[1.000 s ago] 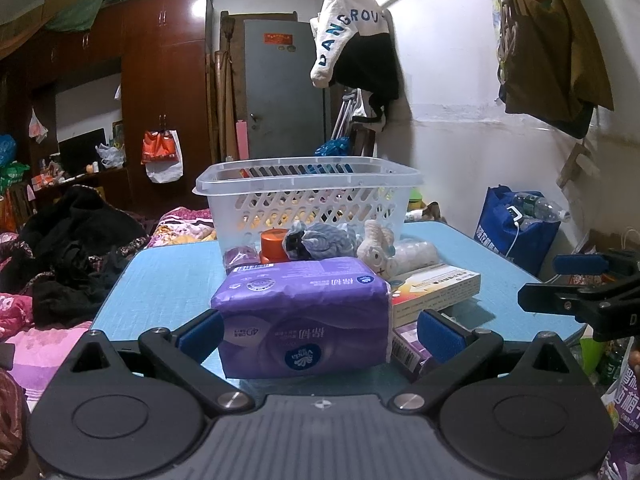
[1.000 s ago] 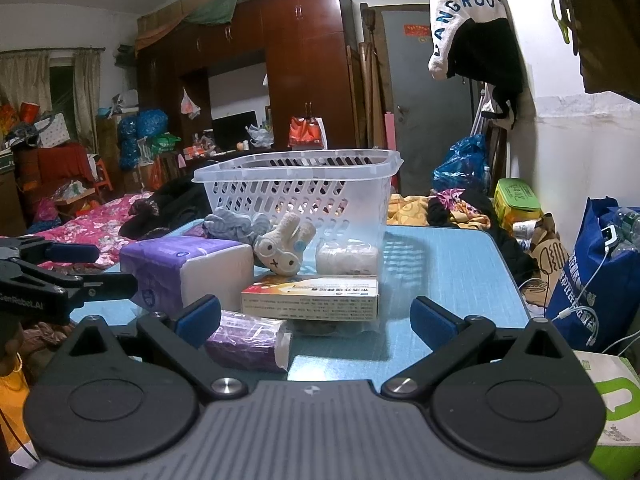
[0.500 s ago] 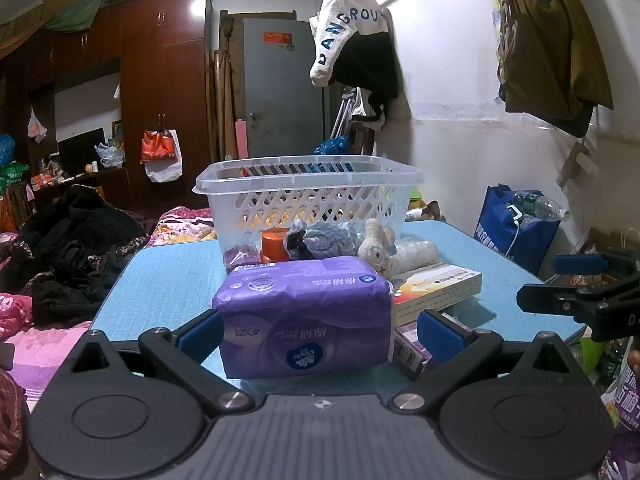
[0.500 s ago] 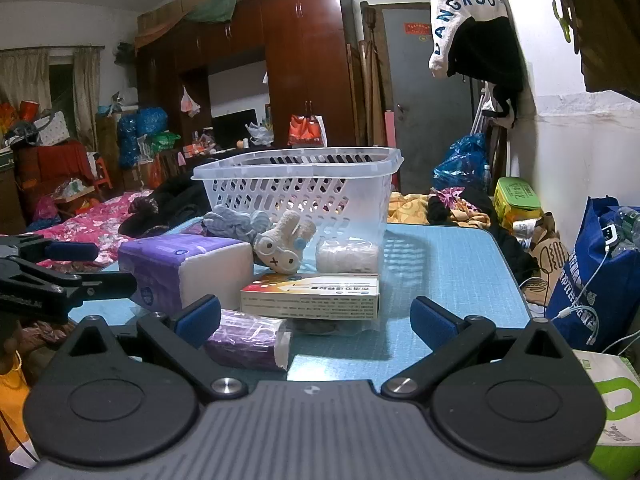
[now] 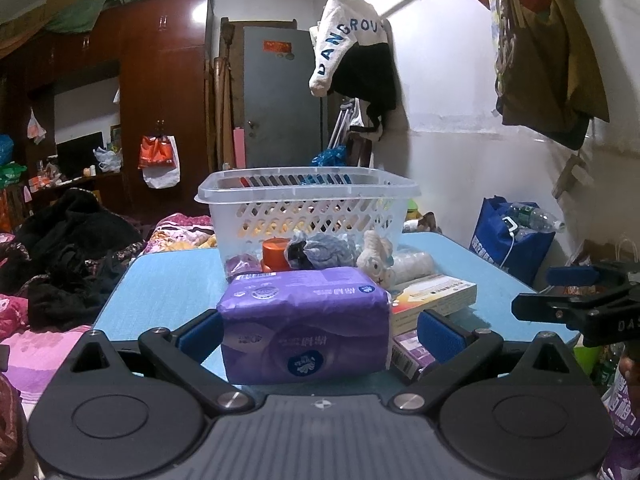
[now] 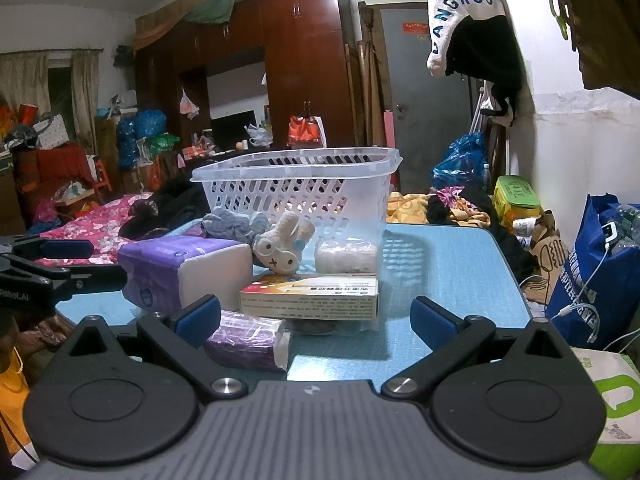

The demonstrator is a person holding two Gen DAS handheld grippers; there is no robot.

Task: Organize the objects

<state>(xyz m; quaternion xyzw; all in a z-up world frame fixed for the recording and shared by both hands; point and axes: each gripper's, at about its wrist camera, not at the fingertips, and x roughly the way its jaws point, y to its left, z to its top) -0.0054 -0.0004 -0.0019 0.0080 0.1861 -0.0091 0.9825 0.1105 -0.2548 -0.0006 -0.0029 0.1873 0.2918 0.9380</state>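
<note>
- Since the purple tissue pack is sitting dead centre between the left gripper fingers, that's the relation I'd say the next move is hanging on: its long axis is running crosswise, finger to finger, with the left pad right up against one end and the right pad just off the other. Jaws are spread wide, nothing clamped yet.
- The right gripper is also sitting spread apart and holding nothing; it's pointing at the small purple packet and the flat printed box just past its fingertips. For the tissue pack though, the left one is looking clearly nearer.
- Going further back on the blue table, a plush bunny, a grey-blue cloth bundle, an orange cap and a white wrapped roll are crowding the basket's front wall.
- The white lattice basket is standing upright behind all that. I can't tell what's actually inside it; my guess is not much, so sorting is barely starting.
</note>
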